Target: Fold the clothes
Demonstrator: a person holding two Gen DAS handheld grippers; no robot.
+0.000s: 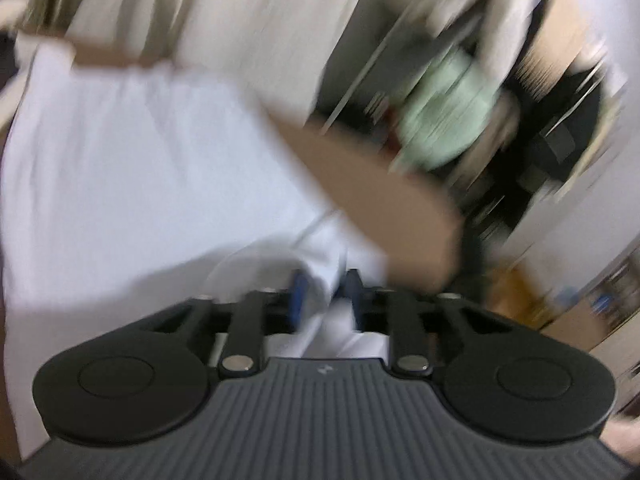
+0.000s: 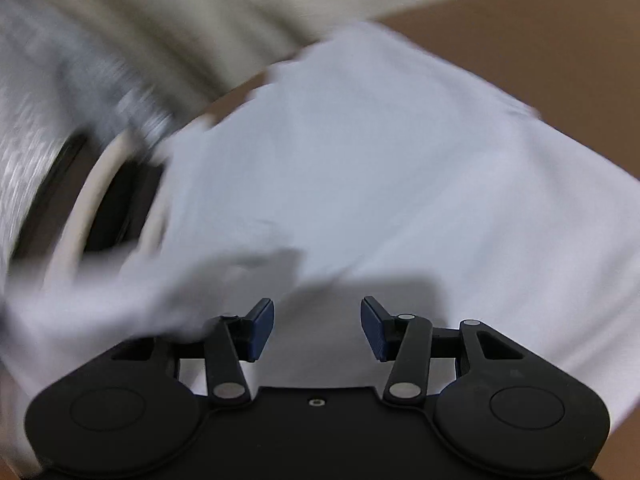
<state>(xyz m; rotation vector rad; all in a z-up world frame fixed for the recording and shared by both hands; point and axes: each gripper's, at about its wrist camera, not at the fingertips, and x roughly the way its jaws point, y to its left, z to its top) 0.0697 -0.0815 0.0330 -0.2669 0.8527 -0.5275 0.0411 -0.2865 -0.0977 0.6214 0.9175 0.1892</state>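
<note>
A white garment (image 1: 132,184) lies spread over a brown table (image 1: 384,204), blurred by motion in both views. My left gripper (image 1: 326,288) is shut on a bunched edge of the garment, with white cloth pinched between its blue pads (image 1: 299,284). In the right wrist view the same white garment (image 2: 380,168) covers most of the brown table (image 2: 560,40). My right gripper (image 2: 318,320) hovers just over the cloth, open, with nothing between its blue pads (image 2: 262,320).
Beyond the table's right edge in the left wrist view are a pale green bundle (image 1: 444,116), dark shelving (image 1: 560,152) and pale curtains (image 1: 240,12). In the right wrist view a dark frame with a white curved rim (image 2: 100,200) stands left of the table.
</note>
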